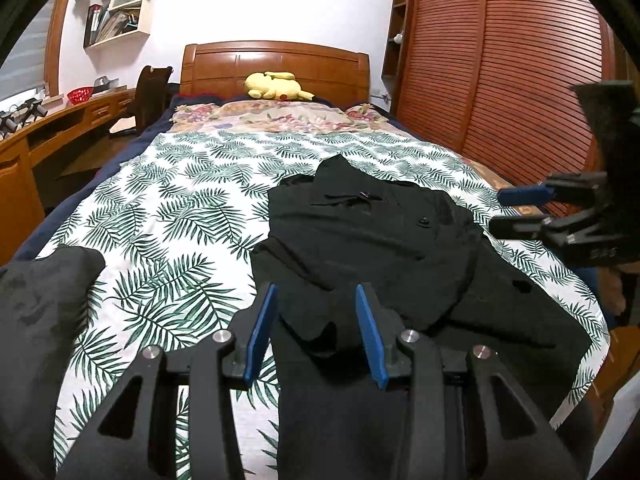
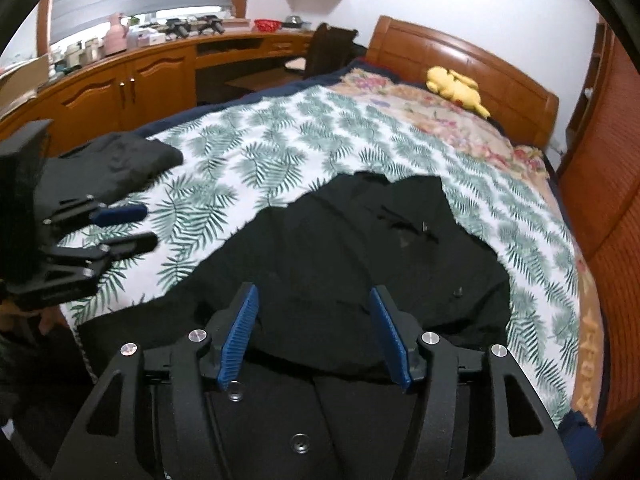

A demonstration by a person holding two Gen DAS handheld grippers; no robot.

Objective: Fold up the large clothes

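On the leaf-print bed point(image 1: 168, 208) lies a rumpled black garment point(image 1: 380, 240). Left gripper point(image 1: 316, 332) fingers stand apart above its near edge, gripping nothing. Right gripper point(image 2: 316, 336) fingers are also spread, empty.

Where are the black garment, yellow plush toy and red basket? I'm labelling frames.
black garment point(image 1: 380, 232): left wrist view, its buttoned middle.
yellow plush toy point(image 1: 276, 86): left wrist view, its body.
red basket point(image 1: 79, 96): left wrist view, its side.
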